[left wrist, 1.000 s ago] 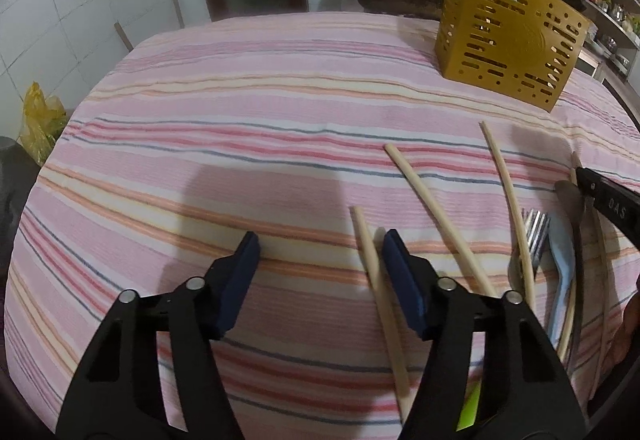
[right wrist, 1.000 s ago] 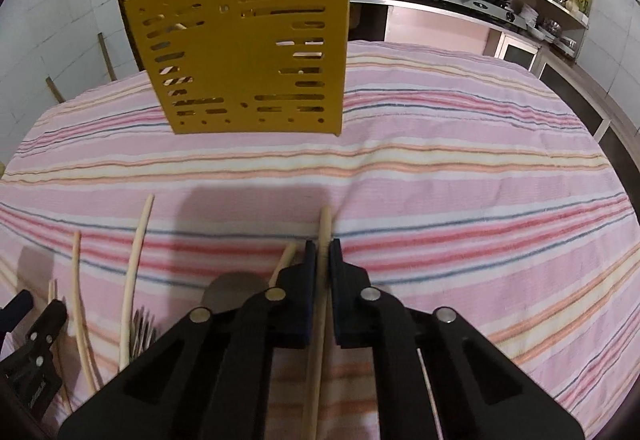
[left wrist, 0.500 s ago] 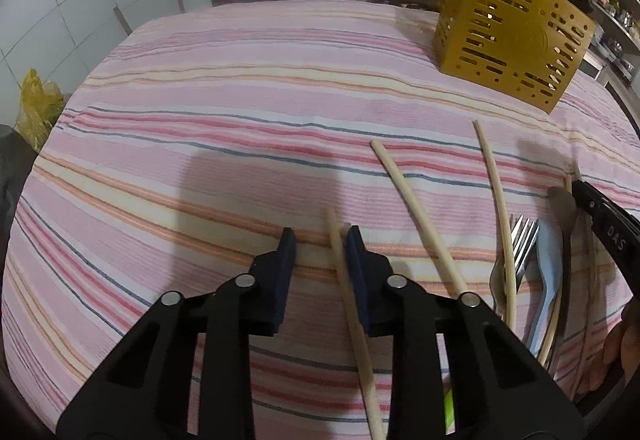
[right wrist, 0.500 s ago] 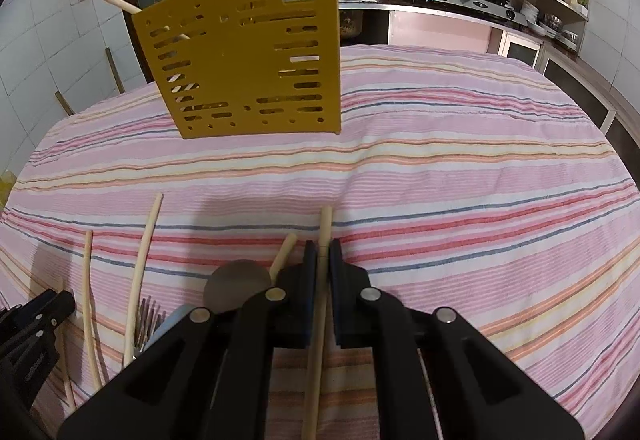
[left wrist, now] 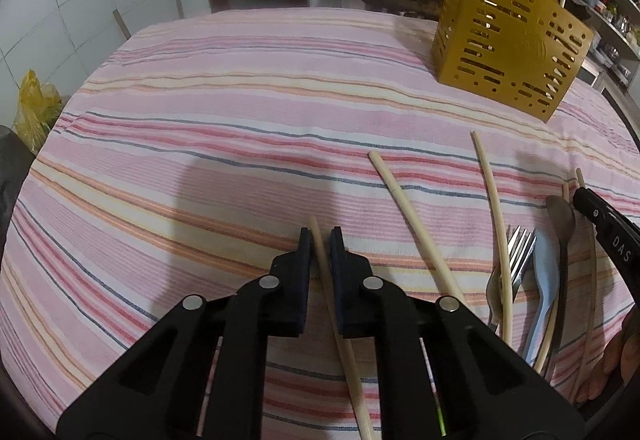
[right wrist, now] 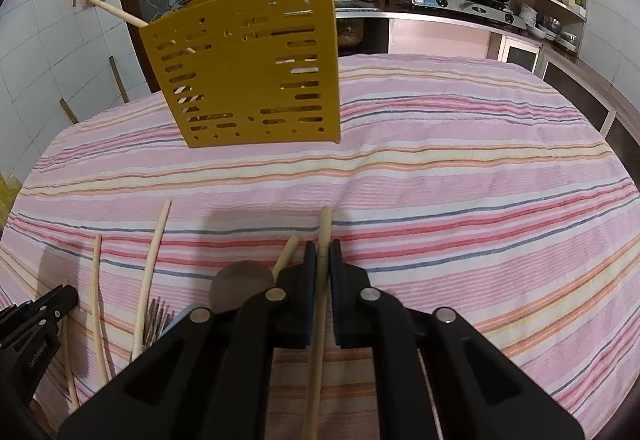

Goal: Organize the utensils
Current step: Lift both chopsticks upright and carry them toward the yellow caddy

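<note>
You are holding a chopstick in each gripper. Your left gripper [left wrist: 319,238] is pinching a pale chopstick [left wrist: 340,336] near its far tip, well short of the yellow caddy [left wrist: 508,52] and to its left. Your right gripper [right wrist: 321,252] is clamping a second chopstick [right wrist: 318,328] in the same way, almost straight in front of the caddy [right wrist: 248,72].

Both grips are sitting close to one end, so most of each stick is trailing back under your hands. That long overhang is the main risk: as you are lifting, either stick could pivot in the pads and swing down, and the smooth round wood is likely to slip if you are twisting your wrist.

Between you and the caddy, the remaining pieces are lying loose on the striped cloth [left wrist: 240,112] of the bench: two more chopsticks [left wrist: 420,240], a fork [left wrist: 518,256], a light blue spoon [left wrist: 544,288] and a dark spoon [left wrist: 562,216]. A trailing end sweeping over them could drag them or scatter them.

The caddy is light, perforated plastic, already holding a couple of sticks that are leaning out of its top. If you are coming in at a slant, a tip could catch in a slot or on the rim and tip the caddy. With both grippers heading for the same opening, they may also be colliding.
</note>
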{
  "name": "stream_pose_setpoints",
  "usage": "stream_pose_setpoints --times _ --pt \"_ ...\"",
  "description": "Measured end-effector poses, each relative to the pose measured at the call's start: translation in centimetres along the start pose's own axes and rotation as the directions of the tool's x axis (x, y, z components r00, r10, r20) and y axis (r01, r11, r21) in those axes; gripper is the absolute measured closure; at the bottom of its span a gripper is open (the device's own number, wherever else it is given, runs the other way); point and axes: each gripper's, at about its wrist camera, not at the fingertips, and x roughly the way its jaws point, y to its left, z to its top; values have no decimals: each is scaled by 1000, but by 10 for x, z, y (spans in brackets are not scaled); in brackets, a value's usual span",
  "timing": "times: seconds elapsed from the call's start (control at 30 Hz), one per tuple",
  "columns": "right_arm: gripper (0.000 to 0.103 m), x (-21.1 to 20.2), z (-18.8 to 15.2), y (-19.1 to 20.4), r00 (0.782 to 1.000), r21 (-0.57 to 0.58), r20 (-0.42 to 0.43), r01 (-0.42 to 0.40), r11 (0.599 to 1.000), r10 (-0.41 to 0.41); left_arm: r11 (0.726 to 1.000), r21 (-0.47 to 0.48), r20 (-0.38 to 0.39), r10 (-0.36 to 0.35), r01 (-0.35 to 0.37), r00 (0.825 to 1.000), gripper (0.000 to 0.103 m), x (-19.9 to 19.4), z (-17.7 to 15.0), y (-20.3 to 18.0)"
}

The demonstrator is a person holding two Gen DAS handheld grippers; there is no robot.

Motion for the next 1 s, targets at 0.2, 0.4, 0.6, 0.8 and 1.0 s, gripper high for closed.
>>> stream_pose_setpoints --times 0.2,0.4,0.6,0.8,1.0 --pt "97 -16 5 -2 998 -1 54 10 1000 -10 1000 -18 21 -19 20 1000 95 -7 2 7" --pt "97 -41 5 -3 992 0 124 3 1000 -3 999 -25 97 -46 48 994 95 -28 5 12" --pt "97 -67 5 -5 979 5 204 -27 1000 26 997 -21 187 -62 68 980 96 -53 10 14" --pt "97 -96 3 -9 956 10 289 -52 999 47 995 -19 288 -85 94 954 97 -83 15 16" --pt "97 -115 1 -16 942 23 334 -54 998 43 993 -5 378 -105 115 920 99 -112 17 14"
